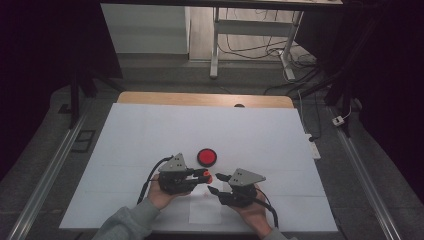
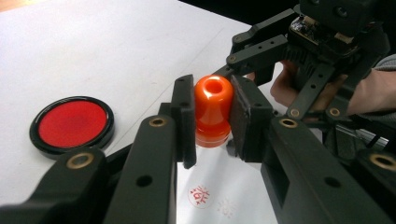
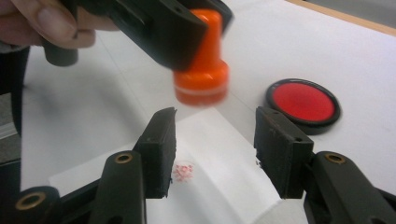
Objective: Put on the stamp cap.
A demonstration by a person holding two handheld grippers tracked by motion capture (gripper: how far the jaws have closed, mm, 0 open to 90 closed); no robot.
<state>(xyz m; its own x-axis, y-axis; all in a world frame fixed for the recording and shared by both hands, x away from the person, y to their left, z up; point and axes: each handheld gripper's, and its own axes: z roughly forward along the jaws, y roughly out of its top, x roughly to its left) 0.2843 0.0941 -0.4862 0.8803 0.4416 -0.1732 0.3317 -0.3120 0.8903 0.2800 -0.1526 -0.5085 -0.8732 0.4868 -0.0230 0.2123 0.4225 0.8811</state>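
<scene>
- The left claw (image 1: 204, 175) is clamped on the orange stamp (image 2: 213, 111), its jaws pressing the stamp's sides; the grip sits on the handle, which leaves the base free to meet paper.
- The stamp hangs in the air above the paper slip (image 3: 219, 186), near the middle of the counter (image 1: 150, 130); its blur in the right gripper view suggests it is in motion.
- A red print (image 3: 183, 171) lies on the slip below, with a fainter one (image 2: 227, 206) beside it, so the stamp has probably been pressed there.
- The ink pad (image 1: 206, 157) sits just beyond the slip, close by for re-inking.
- The right claw (image 3: 215, 154) is wide open and holds nothing; it hovers low over the slip's right part, likely ready to steady it.
</scene>
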